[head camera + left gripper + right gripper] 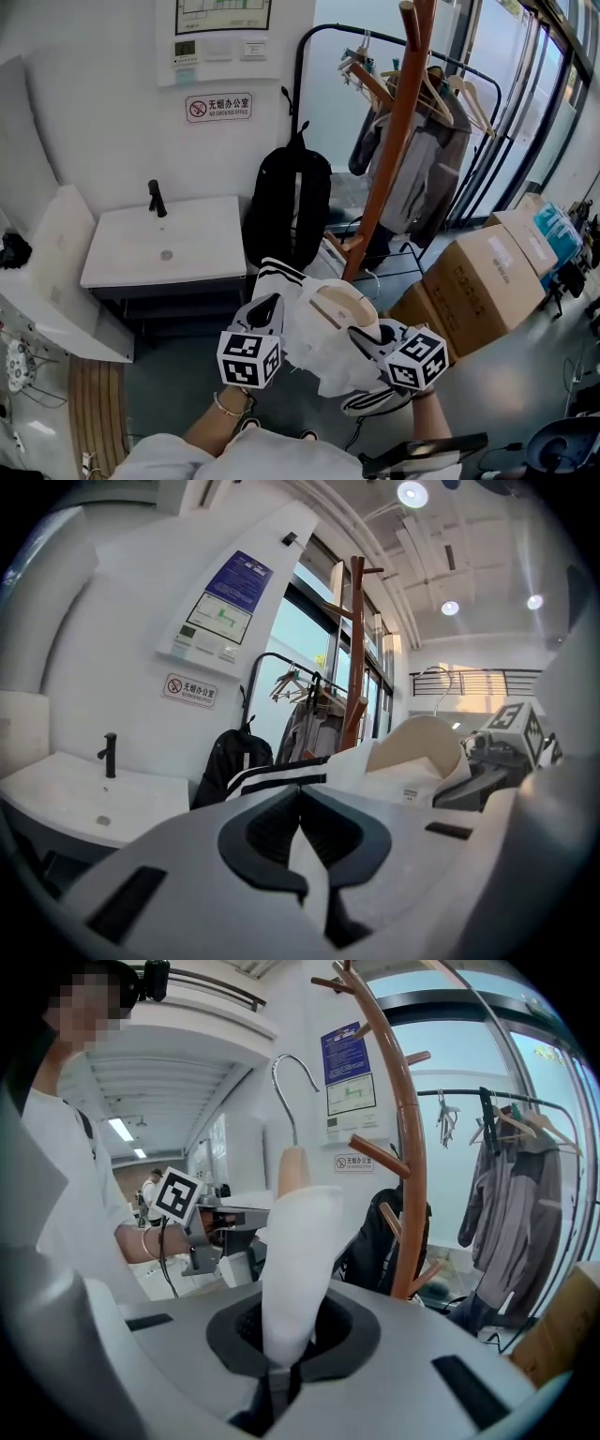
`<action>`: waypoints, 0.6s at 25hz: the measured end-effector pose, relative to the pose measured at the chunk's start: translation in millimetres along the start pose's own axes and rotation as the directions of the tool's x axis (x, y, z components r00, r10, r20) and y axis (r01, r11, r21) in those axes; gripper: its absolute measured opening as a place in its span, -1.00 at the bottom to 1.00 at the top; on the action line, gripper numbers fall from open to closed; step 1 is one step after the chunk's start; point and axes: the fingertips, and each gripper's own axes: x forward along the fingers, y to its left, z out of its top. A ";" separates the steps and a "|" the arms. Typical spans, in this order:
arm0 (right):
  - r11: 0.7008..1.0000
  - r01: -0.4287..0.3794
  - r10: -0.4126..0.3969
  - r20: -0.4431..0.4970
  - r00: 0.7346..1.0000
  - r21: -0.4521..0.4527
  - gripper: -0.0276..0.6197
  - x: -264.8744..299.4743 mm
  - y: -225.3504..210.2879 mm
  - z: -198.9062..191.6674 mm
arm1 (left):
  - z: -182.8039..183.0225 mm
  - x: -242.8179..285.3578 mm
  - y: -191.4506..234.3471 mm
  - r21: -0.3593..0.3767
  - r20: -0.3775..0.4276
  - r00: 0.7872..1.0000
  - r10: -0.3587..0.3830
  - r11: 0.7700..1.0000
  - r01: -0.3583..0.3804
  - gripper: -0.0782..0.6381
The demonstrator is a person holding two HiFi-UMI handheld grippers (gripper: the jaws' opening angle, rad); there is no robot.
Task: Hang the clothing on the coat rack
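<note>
A white garment (314, 342) with black stripes hangs on a wooden hanger (339, 298), held low in front of me between both grippers. My left gripper (266, 315) is shut on a fold of its white fabric (306, 860). My right gripper (364, 339) is shut on the cloth-covered hanger shoulder (298, 1260); the hanger's metal hook (292, 1082) stands up above it. The wooden coat rack (394, 131) rises just beyond the garment, its pegs (380, 1155) bare on this side. In the left gripper view the collar and hanger (427, 744) show to the right, with the coat rack (354, 667) behind.
A black backpack (286, 202) hangs left of the coat rack's pole. Behind stands a metal garment rail (469, 94) with a grey jacket (427, 164) and hangers. A white sink counter (164, 239) is at left; cardboard boxes (487, 281) lie at right.
</note>
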 end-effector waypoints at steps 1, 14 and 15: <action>1.000 -0.011 0.011 -0.001 1.000 0.002 -0.83 -1.5 -0.2 2.6 | 3.9 0.1 -0.8 0.010 0.006 1.000 0.002 1.000 -0.002 -0.76; 0.987 -0.155 0.155 0.015 0.988 0.052 -0.83 -34.8 11.0 75.5 | 76.3 -15.0 -4.9 0.095 0.079 0.996 -0.031 0.995 0.024 -0.76; 0.985 -0.163 0.163 0.012 0.987 0.054 -0.83 -39.7 11.6 80.2 | 81.3 -17.0 -5.8 0.100 0.083 0.996 -0.031 0.995 0.023 -0.76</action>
